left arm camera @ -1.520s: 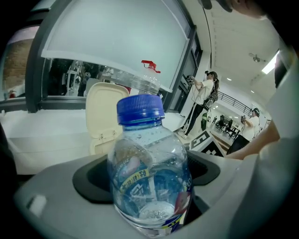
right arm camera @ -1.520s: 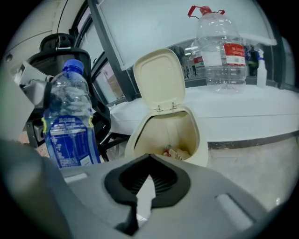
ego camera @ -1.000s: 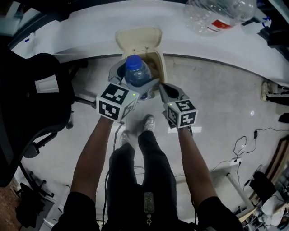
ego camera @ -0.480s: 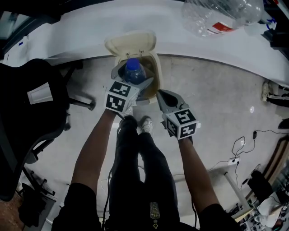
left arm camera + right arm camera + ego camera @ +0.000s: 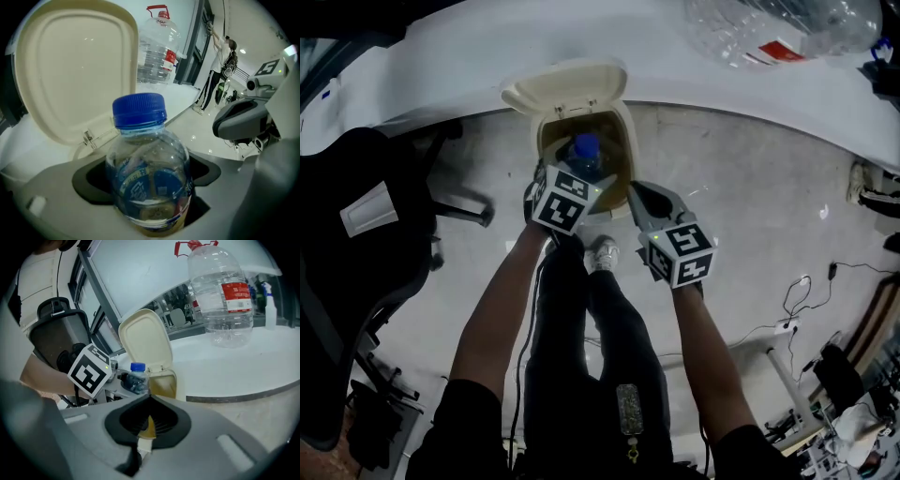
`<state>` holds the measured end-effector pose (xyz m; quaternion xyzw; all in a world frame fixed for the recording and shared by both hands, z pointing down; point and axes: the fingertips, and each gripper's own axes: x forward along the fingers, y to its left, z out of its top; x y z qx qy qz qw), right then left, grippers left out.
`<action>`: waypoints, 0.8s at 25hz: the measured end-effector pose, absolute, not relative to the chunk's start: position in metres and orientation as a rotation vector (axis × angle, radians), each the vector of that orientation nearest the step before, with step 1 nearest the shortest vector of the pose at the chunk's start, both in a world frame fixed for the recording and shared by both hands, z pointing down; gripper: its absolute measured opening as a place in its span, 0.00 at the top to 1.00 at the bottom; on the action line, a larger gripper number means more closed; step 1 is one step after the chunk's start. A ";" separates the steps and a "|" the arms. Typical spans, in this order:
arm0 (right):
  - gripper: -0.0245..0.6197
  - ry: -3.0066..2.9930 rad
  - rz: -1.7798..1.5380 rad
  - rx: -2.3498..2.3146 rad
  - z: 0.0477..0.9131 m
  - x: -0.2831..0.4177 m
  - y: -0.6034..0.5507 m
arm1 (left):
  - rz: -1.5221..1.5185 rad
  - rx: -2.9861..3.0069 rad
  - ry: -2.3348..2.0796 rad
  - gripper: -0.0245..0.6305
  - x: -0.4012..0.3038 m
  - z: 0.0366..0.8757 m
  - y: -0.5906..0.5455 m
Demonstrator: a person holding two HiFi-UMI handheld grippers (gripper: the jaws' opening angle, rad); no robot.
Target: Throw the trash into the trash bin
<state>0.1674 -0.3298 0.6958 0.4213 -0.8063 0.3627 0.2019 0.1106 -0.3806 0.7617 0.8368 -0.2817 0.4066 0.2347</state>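
A small clear plastic bottle (image 5: 586,150) with a blue cap stands upright in my left gripper (image 5: 581,172), which is shut on its body. It hangs over the mouth of the beige trash bin (image 5: 624,141), whose lid (image 5: 567,84) is swung open. The left gripper view has the bottle (image 5: 150,173) filling the space between the jaws of that gripper (image 5: 150,192), with the lid (image 5: 75,70) behind it. My right gripper (image 5: 637,194) is shut and empty, just right of the bin's front rim. From my right gripper (image 5: 145,401) I see the bottle (image 5: 137,378) beside the bin (image 5: 165,383).
A large clear water jug (image 5: 778,28) lies on the white counter (image 5: 441,84) above the bin. A black office chair (image 5: 356,234) stands at the left. Cables (image 5: 806,300) trail on the grey floor at the right. A person (image 5: 220,70) stands far off.
Both grippers have moved forward towards the bin. The bottle, earlier in front of the bin, now sits lower and over its open mouth, still held.
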 end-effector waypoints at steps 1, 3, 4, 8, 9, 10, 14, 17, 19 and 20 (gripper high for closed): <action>0.96 -2.248 1.017 1.179 0.698 0.168 -0.331 | 1.138 2.299 -0.763 0.24 0.111 0.764 -0.379; 0.96 -2.241 1.024 1.185 0.702 0.168 -0.333 | 1.164 2.309 -0.748 0.24 0.110 0.768 -0.376; 0.96 -2.238 1.026 1.187 0.703 0.167 -0.334 | 1.164 2.311 -0.743 0.24 0.110 0.770 -0.375; 0.96 -2.223 1.035 1.204 0.707 0.166 -0.338 | 1.148 2.317 -0.726 0.20 0.108 0.770 -0.375; 0.96 -2.221 1.035 1.209 0.707 0.165 -0.340 | 1.145 2.318 -0.722 0.20 0.107 0.769 -0.376; 0.96 -2.222 1.033 1.214 0.705 0.164 -0.343 | 1.139 2.318 -0.725 0.20 0.105 0.767 -0.378; 0.96 -2.237 1.000 1.239 0.693 0.161 -0.366 | 1.093 2.321 -0.841 0.50 0.080 0.748 -0.394; 0.96 -2.267 0.958 1.288 0.673 0.163 -0.400 | 1.023 2.342 -0.980 0.81 0.054 0.722 -0.416; 0.96 -2.289 0.914 1.342 0.654 0.167 -0.427 | 0.980 2.351 -1.031 0.95 0.040 0.703 -0.428; 0.96 -2.295 0.887 1.377 0.643 0.171 -0.441 | 0.961 2.352 -1.039 0.95 0.035 0.692 -0.433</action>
